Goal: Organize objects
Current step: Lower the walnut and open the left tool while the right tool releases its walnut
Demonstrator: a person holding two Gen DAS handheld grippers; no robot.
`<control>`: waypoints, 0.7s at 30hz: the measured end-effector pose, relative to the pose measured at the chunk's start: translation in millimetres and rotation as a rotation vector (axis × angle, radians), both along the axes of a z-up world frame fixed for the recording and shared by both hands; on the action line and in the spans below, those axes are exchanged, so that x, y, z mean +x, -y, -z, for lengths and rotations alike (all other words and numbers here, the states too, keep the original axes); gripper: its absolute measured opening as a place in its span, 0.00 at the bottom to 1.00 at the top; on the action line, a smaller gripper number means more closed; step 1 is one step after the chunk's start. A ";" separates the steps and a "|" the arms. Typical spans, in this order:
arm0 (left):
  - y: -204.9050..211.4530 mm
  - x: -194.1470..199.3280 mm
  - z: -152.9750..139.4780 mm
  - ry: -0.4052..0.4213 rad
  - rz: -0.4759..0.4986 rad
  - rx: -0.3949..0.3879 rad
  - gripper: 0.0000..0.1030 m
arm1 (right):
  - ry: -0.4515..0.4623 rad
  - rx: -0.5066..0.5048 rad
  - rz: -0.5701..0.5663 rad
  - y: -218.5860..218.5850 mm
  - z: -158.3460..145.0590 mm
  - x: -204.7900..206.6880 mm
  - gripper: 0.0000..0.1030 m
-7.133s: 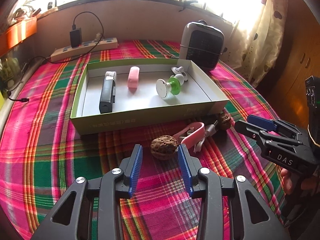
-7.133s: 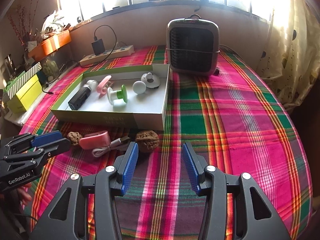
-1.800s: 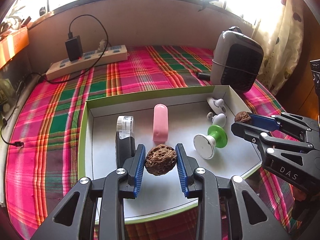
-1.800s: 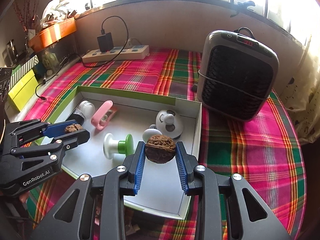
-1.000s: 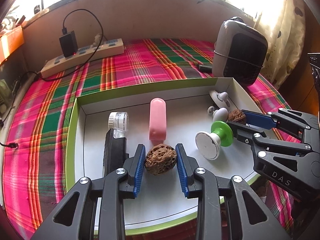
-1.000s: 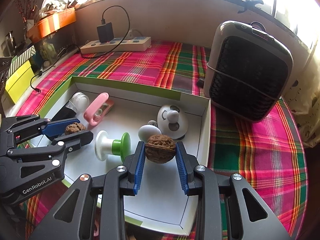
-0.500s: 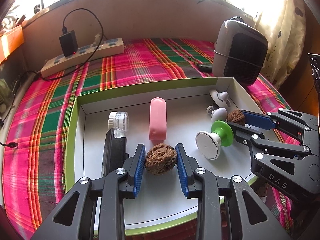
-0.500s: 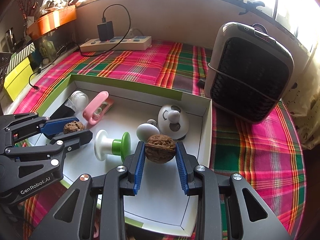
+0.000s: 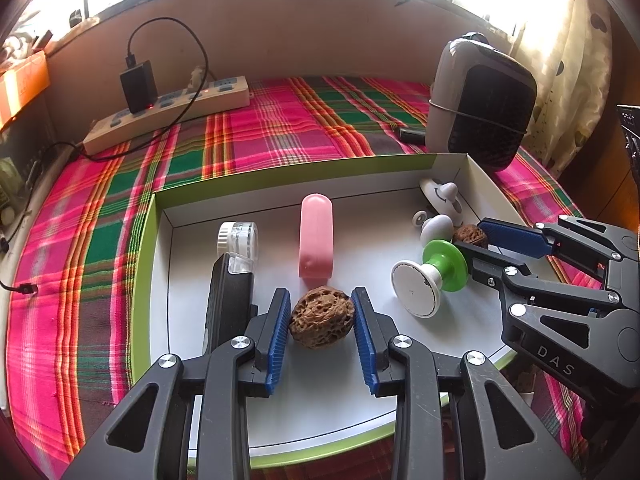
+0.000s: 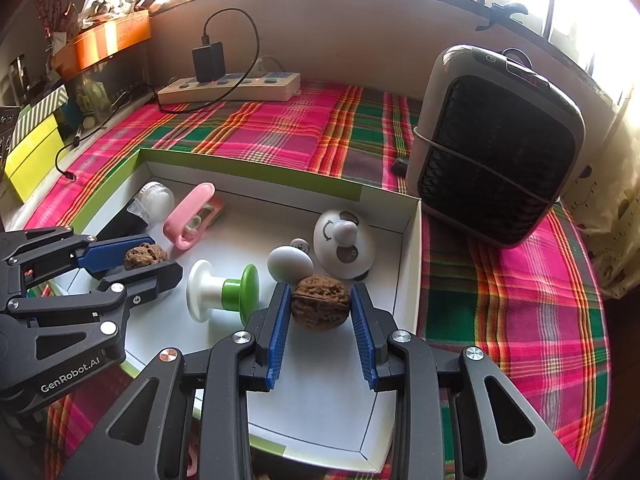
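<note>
While both grippers hang over the box point(image 9: 146, 240), each has a walnut between its blue ribbed pads, so this looks like the drop-off step of the tidy-up.

Starting at the left of the left wrist view: a black gadget with a clear ribbed cap point(image 9: 234, 276) lies along the box's left side, probably parked lengthways to save room. Next to it the left gripper point(image 9: 321, 322) has its jaws opening around a knobbly, pitted walnut point(image 9: 322, 317). The pads look barely clear of the shell, and the nut seems to sit on the white cardboard floor, so the guess is it's being let go right there, just in front of the smooth pink rounded case point(image 9: 316, 236).

Moving right, a green-and-white spool-shaped thing point(image 9: 430, 276) lies tipped on its side, then a white egg-shaped piece point(image 10: 290, 263) and a white domed disc with a knob point(image 10: 344, 244) tucked near the right wall.

The right gripper point(image 10: 321, 312) is about a third open and pinched firmly on the second walnut point(image 10: 319, 307), a smoother one with a visible seam. It hovers near the right corner, likely heading for the bare floor there.

Under everything is a woven pink-and-green plaid cloth point(image 10: 500, 300), with a boxy grilled heater point(image 10: 496, 148) standing just past the box.
</note>
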State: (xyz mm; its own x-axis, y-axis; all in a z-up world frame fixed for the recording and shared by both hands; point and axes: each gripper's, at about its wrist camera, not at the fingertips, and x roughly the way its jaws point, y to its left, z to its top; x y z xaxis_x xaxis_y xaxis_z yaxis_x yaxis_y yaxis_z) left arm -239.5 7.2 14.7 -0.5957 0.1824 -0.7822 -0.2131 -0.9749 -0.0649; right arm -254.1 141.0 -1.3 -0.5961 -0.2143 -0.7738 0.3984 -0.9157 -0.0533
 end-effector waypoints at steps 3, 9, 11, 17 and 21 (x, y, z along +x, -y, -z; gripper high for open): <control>0.3 0.2 -0.1 0.001 0.002 0.005 0.31 | -0.002 0.001 0.005 -0.4 -0.4 -0.4 0.31; 1.6 3.3 -3.4 -0.009 -0.001 0.008 0.32 | -0.017 -0.004 0.018 -3.0 -4.2 1.5 0.31; 2.7 4.9 -4.4 -0.013 -0.002 0.010 0.32 | -0.022 -0.002 0.020 -2.6 -5.3 2.8 0.31; 2.7 12.5 -11.0 -0.031 -0.002 0.012 0.32 | -0.035 -0.005 0.030 -3.1 -8.1 6.7 0.32; 2.2 18.5 -15.5 -0.045 0.000 0.013 0.32 | -0.045 -0.010 0.038 -4.0 -11.2 11.2 0.38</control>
